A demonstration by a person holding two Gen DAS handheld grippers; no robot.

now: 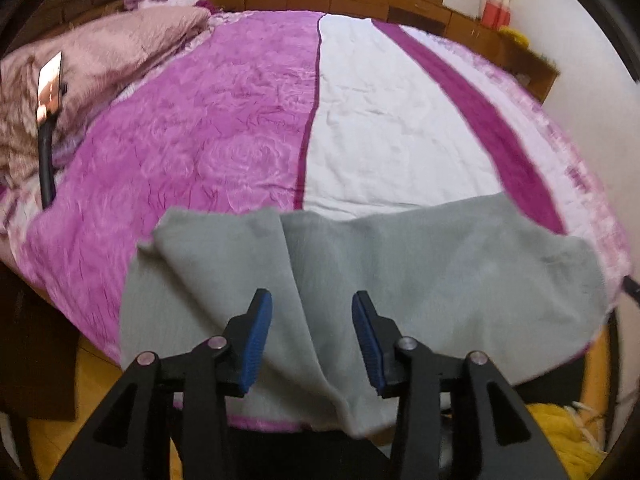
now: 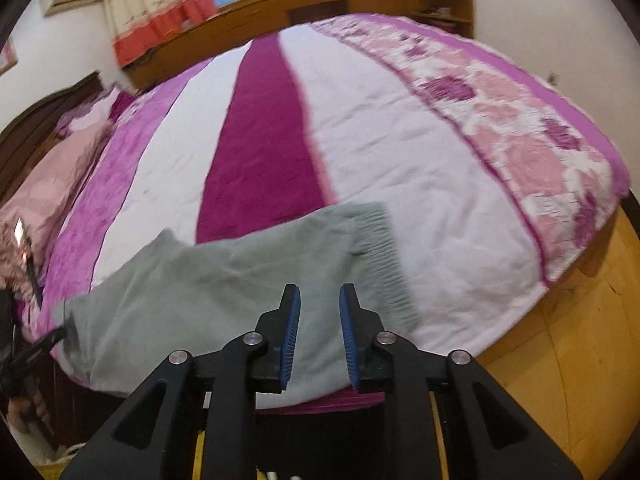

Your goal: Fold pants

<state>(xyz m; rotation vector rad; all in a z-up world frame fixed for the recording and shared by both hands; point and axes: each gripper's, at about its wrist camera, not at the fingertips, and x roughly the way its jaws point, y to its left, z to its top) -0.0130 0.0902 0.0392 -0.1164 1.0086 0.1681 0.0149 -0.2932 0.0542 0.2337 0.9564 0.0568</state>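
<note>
A pair of grey, soft knitted pants [image 1: 400, 276] is seen lying across the near edge of a wide bed, spread on a quilted bedspread [image 1: 224, 128] of pink-purple, white and dark magenta stripes. In the left wrist view a fold of the grey cloth runs diagonally from the far edge of the pants down toward the bed's near edge, and part of the fabric hangs over that edge. In the right wrist view the ribbed band [image 2: 380, 252] of the pants is seen at their right end, resting on a white stripe.

The left gripper [image 1: 312, 312] is held above the pants with its 2 blue-padded fingers [image 1: 256, 336] spread apart — nothing is clamped between them. The right gripper [image 2: 319, 300] is likewise released, its blue pads [image 2: 291, 328] standing a narrow gap apart over the grey cloth, with no fabric pinched.

A pink fluffy blanket [image 1: 100, 60] is piled at the left, by the dark headboard. A wooden cabinet [image 2: 320, 0] is set along the far wall under a window, beside cream-and-red curtains [image 2: 160, 4].
</note>
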